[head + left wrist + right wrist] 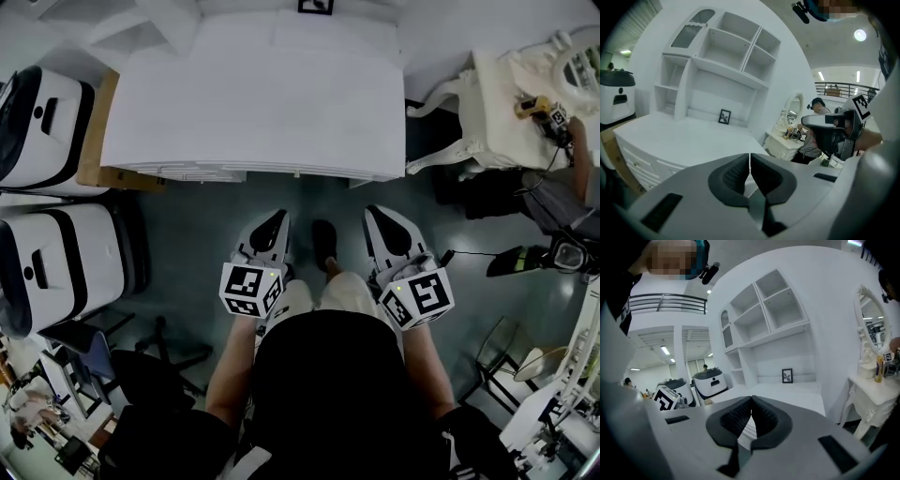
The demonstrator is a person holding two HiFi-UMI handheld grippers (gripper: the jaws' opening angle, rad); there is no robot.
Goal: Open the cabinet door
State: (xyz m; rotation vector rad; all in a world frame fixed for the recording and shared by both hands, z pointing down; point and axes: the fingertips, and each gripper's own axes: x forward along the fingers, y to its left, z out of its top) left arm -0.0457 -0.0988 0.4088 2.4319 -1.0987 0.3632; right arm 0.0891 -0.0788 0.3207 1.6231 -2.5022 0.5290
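A white cabinet [253, 103] with a flat top stands ahead of me; its front with drawers and doors shows as a thin strip [234, 172] at the near edge. In the left gripper view the cabinet [679, 136] carries an open shelf unit [722, 56] above it. My left gripper [272, 223] hangs shut and empty a little in front of the cabinet front, over the floor. My right gripper [375, 217] is beside it, also shut with nothing held. Both point toward the cabinet. The doors themselves are mostly hidden from above.
Two white machines [47, 122] [56, 267] stand at the left by a wooden board [94, 141]. An ornate white dressing table [506, 103] is at the right, with a seated person [562, 187] beside it. A small framed picture [787, 375] rests on the cabinet top.
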